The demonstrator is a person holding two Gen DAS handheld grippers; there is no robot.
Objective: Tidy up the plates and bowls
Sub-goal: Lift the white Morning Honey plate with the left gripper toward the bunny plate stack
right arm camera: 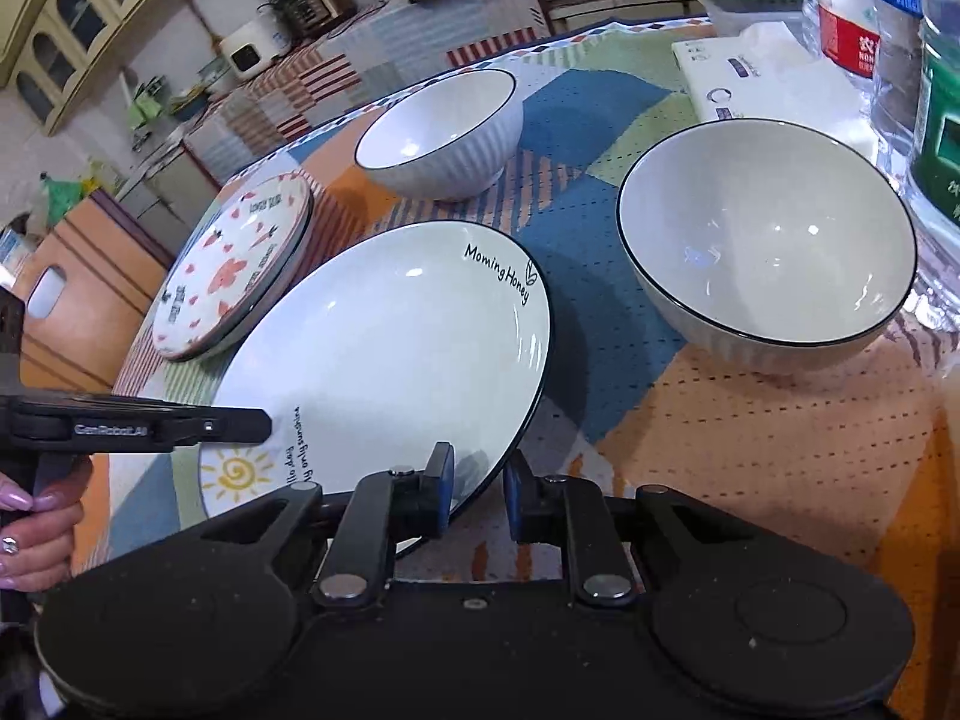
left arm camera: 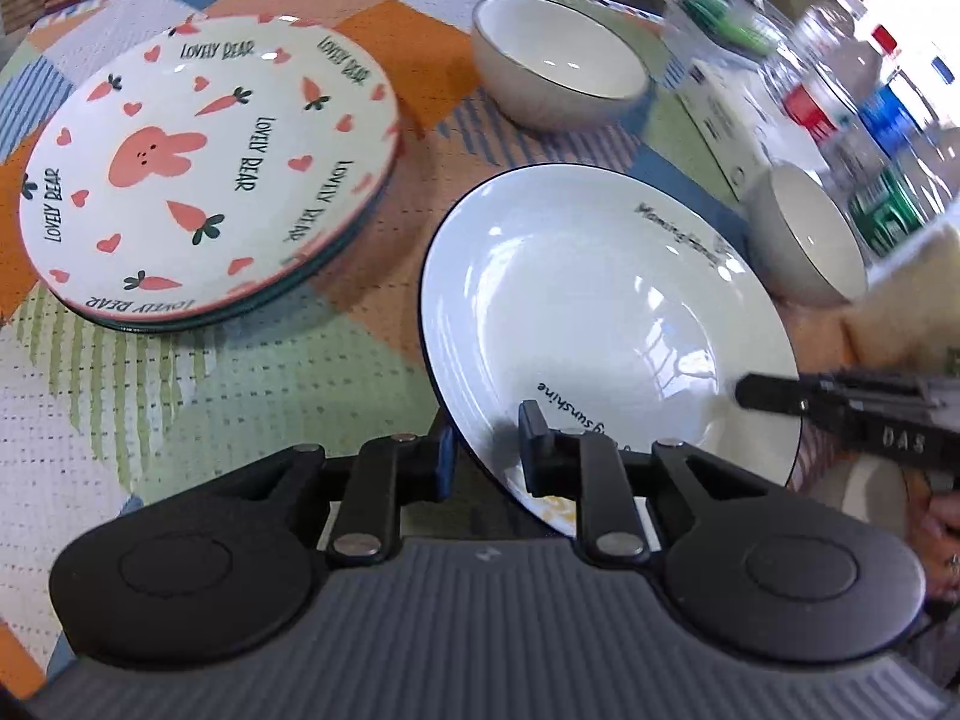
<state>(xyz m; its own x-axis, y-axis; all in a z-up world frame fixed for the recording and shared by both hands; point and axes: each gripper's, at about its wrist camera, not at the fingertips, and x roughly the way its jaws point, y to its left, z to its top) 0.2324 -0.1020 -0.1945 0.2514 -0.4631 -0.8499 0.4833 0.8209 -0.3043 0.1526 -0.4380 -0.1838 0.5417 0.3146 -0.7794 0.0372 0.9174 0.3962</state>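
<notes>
Clamped on opposite edges of the white plate (left arm camera: 600,324), both tongs hold it between them: the left tongs (left arm camera: 483,456) pinch the rim near the sun drawing, and the right tongs (right arm camera: 477,483) grip the rim on the other side, each with one finger above the rim and one below. That plate, lettered "Morning Honey", sits tilted, its near edge raised off the patchwork surface (left arm camera: 228,372). Well to its left lies the stack of rabbit plates (left arm camera: 204,174) (carrots, hearts and "Lovely Bear" printed on the top one). Two white bowls (right arm camera: 768,240) stand apart, one (right arm camera: 444,132) farther back and one close to the water bottles (right arm camera: 888,30). The step in hand looks like carrying the white plate over to the stack. The next move probably calls for lifting it level with both hands in step, clearing the stack's rim, then lowering it centred on top before either grip lets go. A glazed rim may slip if one side leads.
</notes>
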